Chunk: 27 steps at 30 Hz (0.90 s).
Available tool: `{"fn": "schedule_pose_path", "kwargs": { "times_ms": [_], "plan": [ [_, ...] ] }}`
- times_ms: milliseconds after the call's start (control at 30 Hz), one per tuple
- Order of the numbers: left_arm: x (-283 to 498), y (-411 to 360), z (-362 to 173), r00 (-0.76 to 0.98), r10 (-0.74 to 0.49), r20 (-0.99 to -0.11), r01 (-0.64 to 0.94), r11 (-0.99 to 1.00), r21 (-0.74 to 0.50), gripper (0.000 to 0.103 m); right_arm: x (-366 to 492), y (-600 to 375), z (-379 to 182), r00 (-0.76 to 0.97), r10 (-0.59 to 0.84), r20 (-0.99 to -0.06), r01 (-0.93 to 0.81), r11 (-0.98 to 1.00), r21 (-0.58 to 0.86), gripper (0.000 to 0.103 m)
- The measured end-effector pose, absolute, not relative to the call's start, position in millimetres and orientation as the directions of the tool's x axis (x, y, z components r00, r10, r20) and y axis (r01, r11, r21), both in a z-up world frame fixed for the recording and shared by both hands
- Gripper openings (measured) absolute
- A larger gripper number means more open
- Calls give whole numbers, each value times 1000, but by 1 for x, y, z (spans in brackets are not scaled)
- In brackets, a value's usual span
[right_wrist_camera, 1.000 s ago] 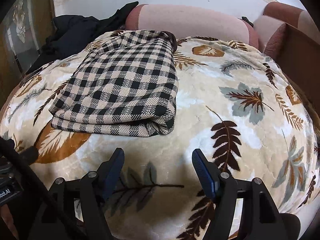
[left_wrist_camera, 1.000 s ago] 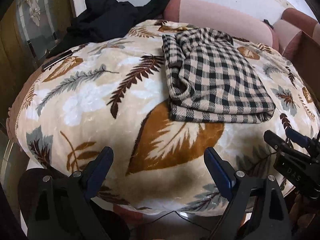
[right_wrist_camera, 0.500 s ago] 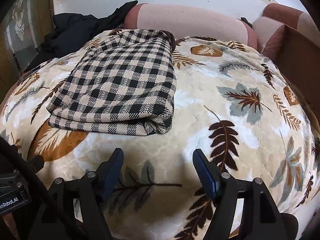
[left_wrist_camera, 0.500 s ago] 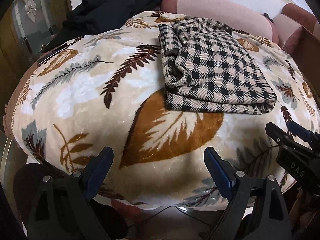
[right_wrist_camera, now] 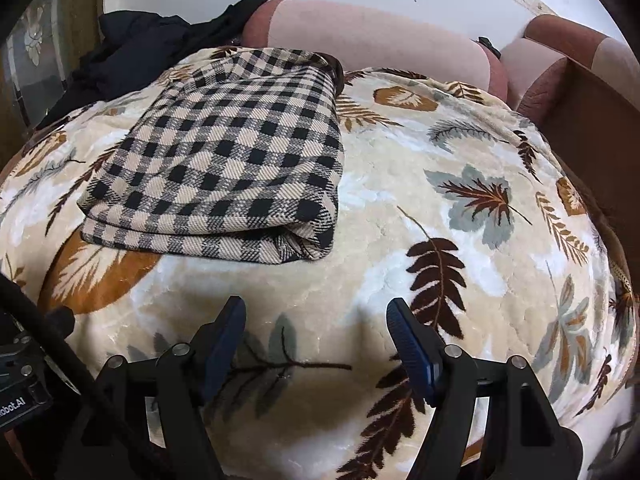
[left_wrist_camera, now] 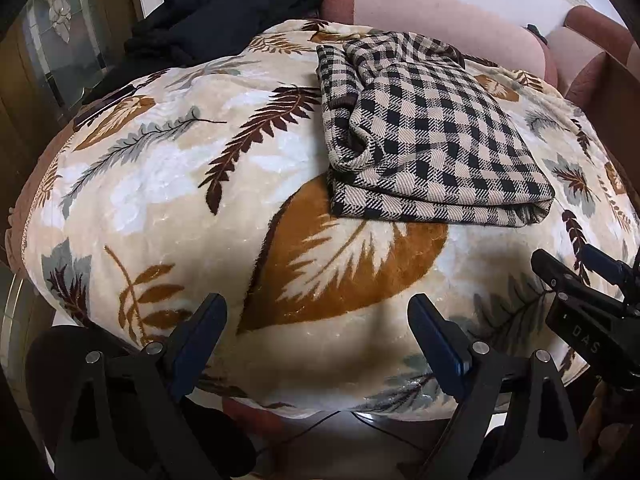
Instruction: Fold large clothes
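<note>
Black clothes point(left_wrist_camera: 224, 20) heap behind the leaf blanket point(left_wrist_camera: 168, 184), where the folded checked garment point(right_wrist_camera: 228, 168) lies. Left gripper point(left_wrist_camera: 316, 320) and right gripper point(right_wrist_camera: 314, 320) hang apart, empty. "DAS" marks the right gripper.

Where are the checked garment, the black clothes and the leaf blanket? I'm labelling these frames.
checked garment point(left_wrist_camera: 436, 136), left wrist view, top folded layer.
black clothes point(left_wrist_camera: 208, 20), left wrist view, middle of the heap.
leaf blanket point(right_wrist_camera: 440, 184), right wrist view, bare patch.
</note>
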<state>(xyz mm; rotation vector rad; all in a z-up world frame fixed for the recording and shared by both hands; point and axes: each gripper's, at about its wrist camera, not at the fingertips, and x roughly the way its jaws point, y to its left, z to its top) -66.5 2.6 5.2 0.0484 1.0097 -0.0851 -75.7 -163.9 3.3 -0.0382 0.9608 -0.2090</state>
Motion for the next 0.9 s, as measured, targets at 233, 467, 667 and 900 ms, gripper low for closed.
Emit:
{"fn": "schedule_pose_path", "kwargs": {
  "times_ms": [233,467,667,900],
  "plan": [
    [-66,3,5,529,-47,-848,94,996,4,91,-75,-161,1,528,-269,-805,169,963,-211,77],
    [-67,2,5,531,-42,-846,94,995,10,91,-73,-161,-4,504,-294,-812,166,956,-242,79],
    [-68,1,4,529,-38,-848,92,996,12,91,-73,-163,-4,499,-291,-816,176,956,-234,80],
    [-68,3,0,519,-38,-854,89,996,10,91,-73,-162,-4,499,-289,-817,173,957,-233,80]
  ]
}}
